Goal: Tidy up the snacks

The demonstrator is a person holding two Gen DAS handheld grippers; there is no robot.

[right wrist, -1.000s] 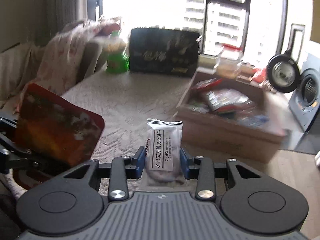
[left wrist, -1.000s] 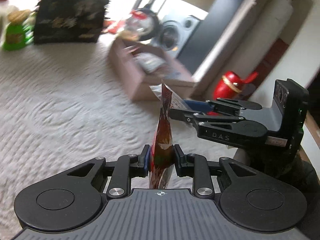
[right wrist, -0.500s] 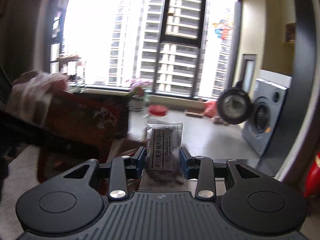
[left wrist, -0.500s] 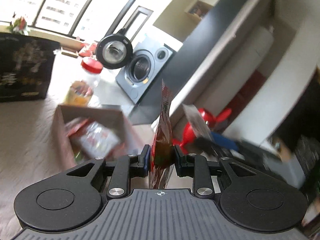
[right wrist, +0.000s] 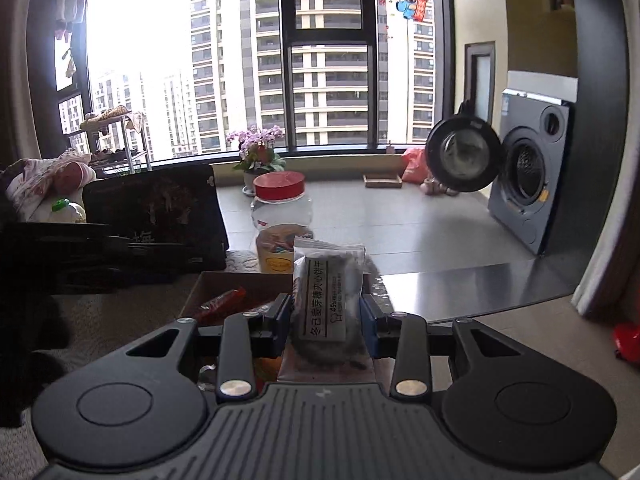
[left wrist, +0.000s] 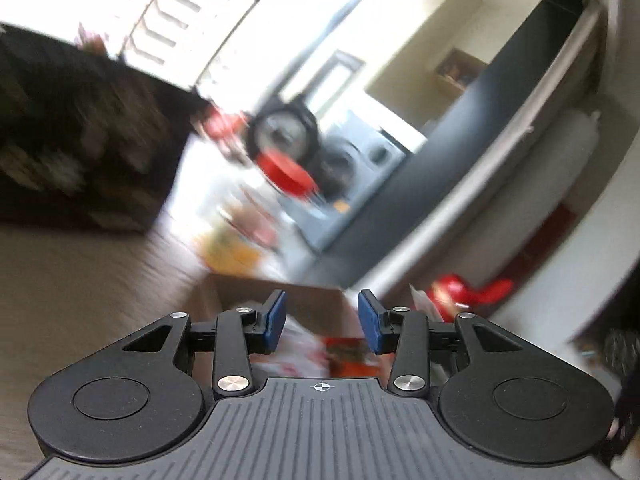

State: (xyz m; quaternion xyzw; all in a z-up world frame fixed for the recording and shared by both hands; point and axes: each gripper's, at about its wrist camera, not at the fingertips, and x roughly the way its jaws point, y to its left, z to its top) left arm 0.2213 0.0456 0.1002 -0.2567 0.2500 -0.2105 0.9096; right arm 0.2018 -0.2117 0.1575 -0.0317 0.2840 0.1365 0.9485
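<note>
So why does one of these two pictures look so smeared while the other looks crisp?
Left wrist view: the room streaks with motion blur, even the cardboard box, while the left gripper, fixed to the camera, stays sharp. Right wrist view: crisp, though the bright window leaves the black box dark, and straight frames bow.

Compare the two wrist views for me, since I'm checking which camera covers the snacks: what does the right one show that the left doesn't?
Only right wrist: the clear biscuit packet with a white label clamped in the right hand-held gripper, and pink potted flowers.
Only left wrist: the left hand-held gripper, open and empty.
Both: the brown cardboard box, the red-lidded clear jar and the grey washing machine.
</note>
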